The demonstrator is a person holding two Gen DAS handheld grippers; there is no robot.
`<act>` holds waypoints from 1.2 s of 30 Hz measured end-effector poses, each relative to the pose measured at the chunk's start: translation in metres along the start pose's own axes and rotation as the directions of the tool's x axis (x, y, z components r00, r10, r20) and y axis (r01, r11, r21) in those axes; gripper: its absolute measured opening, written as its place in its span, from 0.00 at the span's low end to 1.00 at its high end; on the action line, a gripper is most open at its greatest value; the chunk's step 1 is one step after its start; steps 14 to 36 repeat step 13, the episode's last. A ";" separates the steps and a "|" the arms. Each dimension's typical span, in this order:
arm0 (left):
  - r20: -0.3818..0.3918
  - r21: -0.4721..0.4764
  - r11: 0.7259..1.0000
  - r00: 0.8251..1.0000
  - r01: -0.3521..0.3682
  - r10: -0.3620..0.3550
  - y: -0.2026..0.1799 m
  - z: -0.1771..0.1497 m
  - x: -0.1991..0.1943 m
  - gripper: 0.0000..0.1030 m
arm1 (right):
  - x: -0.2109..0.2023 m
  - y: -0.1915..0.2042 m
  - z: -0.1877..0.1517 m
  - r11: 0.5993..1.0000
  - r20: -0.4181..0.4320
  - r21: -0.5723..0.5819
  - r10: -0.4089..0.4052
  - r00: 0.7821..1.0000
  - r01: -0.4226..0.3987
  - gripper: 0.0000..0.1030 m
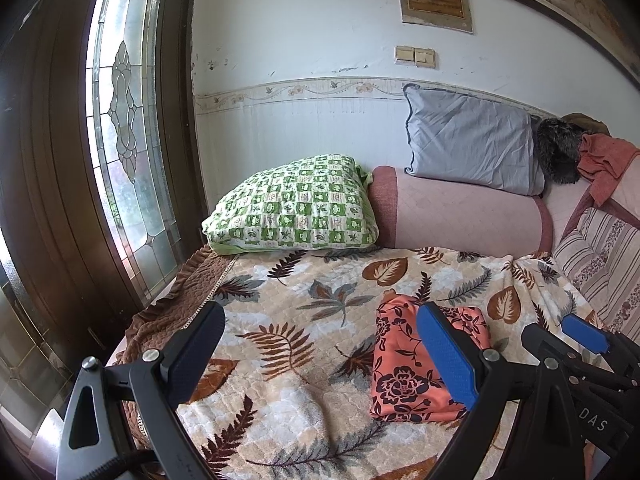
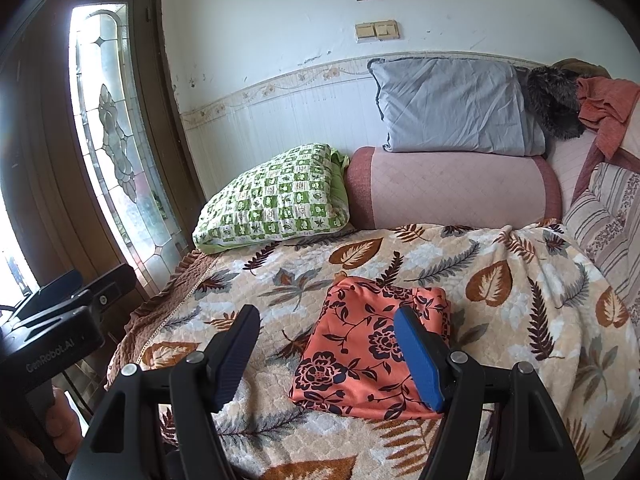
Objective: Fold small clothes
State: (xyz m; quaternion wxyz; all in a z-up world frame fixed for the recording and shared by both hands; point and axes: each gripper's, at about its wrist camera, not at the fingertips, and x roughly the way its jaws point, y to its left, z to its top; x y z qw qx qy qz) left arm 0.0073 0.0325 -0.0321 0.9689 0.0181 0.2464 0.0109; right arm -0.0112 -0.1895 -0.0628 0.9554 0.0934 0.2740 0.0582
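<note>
The leaf-patterned quilted bed cover (image 2: 520, 280) lies bare left and right of the folded orange floral cloth (image 2: 360, 352); a green checked pillow (image 2: 272, 200) and pink cylindrical bolster (image 2: 452, 188) block the far edge; a striped cushion (image 2: 608, 220) crowds the right.

Garment (image 2: 372, 344): folded, on the blanket (image 2: 520, 280), just ahead of the right gripper (image 2: 328, 354).
Pillow (image 2: 272, 196): beyond, left.
Bolster (image 2: 452, 188): behind the garment.

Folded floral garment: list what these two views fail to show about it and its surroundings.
- Folded floral garment: the right edge is covered by a blue finger in the left wrist view; the right wrist view hides the same edge.
- What kind of garment it is: folds conceal its shape in both views.
- Dark furry thing: partly behind the grey pillow, unidentifiable.
- Wall plaque: lettering too small.
</note>
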 end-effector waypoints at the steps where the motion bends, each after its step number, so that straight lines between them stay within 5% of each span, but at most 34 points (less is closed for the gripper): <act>1: -0.001 -0.001 1.000 1.000 0.001 -0.001 0.000 0.000 0.000 0.94 | 0.000 0.000 0.000 1.000 -0.001 0.000 0.000 1.000 0.000 0.71; 13: -0.046 -0.003 1.000 0.999 0.007 -0.007 0.000 -0.001 0.031 0.94 | 0.022 -0.013 -0.003 1.000 -0.039 0.024 0.003 0.999 -0.002 0.71; 36: -0.046 -0.003 1.000 0.999 0.007 -0.007 0.000 -0.001 0.031 0.94 | 0.022 -0.013 -0.003 1.000 -0.039 0.024 0.003 0.999 -0.002 0.71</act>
